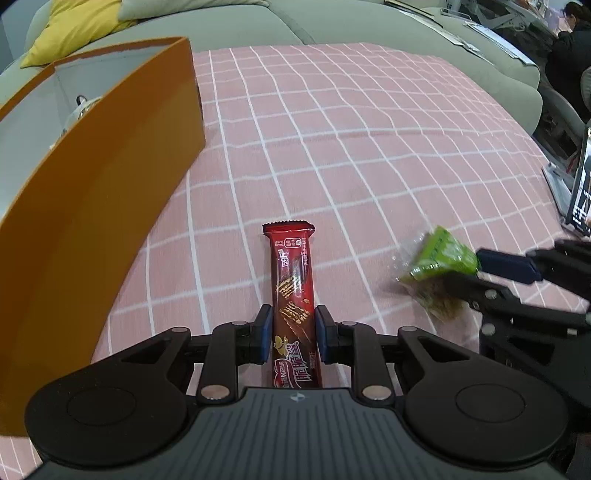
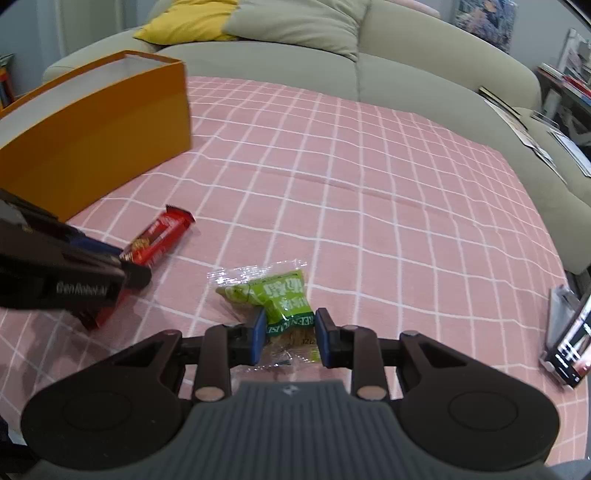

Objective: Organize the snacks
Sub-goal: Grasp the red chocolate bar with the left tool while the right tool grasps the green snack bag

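Note:
A red Nestle wafer bar [image 1: 291, 288] lies lengthwise between the fingers of my left gripper [image 1: 293, 334], whose blue pads press its sides; it also shows in the right wrist view [image 2: 157, 238]. A green snack packet in clear wrap [image 2: 284, 302] sits between the fingers of my right gripper [image 2: 290, 332], which is shut on it. The packet also shows in the left wrist view [image 1: 439, 258], with the right gripper [image 1: 480, 273] on it. An open orange box [image 1: 110, 184] stands at the left, also in the right wrist view [image 2: 96, 136].
Everything rests on a pink checked cloth [image 1: 351, 147]. A grey sofa [image 2: 332, 62] with a yellow cushion [image 2: 192, 22] stands behind. A phone on a stand [image 2: 569, 347] is at the right edge. A shiny item [image 1: 79, 110] lies inside the box.

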Demonstrator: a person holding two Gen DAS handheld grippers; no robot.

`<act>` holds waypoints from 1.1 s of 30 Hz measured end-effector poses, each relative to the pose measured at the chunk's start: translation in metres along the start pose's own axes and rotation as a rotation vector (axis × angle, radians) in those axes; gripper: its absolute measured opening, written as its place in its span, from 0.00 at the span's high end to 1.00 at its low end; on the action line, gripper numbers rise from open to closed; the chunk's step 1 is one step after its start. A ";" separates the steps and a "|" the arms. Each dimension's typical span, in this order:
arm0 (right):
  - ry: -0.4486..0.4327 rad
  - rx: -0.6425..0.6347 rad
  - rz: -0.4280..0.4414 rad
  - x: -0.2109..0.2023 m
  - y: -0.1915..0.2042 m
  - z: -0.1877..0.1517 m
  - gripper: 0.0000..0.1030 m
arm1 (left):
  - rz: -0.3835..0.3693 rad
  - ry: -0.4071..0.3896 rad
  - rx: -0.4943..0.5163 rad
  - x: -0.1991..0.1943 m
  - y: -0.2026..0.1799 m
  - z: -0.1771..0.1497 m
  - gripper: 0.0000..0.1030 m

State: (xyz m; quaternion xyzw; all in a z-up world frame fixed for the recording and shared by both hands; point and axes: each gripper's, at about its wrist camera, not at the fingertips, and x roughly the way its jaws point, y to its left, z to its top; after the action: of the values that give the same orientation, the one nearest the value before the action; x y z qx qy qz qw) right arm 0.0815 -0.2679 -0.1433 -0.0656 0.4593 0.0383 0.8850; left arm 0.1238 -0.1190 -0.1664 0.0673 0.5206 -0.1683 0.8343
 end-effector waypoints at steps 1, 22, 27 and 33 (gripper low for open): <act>0.002 0.013 0.019 0.000 -0.002 0.000 0.72 | 0.001 0.003 -0.004 -0.001 0.001 -0.003 0.75; -0.064 0.331 0.170 -0.005 -0.055 0.006 0.57 | -0.008 0.032 -0.060 0.001 0.012 -0.008 0.75; -0.031 0.316 0.193 0.007 -0.047 0.005 0.68 | -0.014 0.032 -0.063 0.002 0.013 -0.007 0.75; 0.000 0.288 0.204 0.014 -0.039 0.001 0.73 | -0.016 0.028 -0.058 0.003 0.013 -0.006 0.74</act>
State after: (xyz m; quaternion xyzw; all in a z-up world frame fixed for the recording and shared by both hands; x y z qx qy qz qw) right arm 0.0951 -0.3065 -0.1509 0.1089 0.4645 0.0620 0.8767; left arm 0.1244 -0.1059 -0.1724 0.0413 0.5374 -0.1588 0.8272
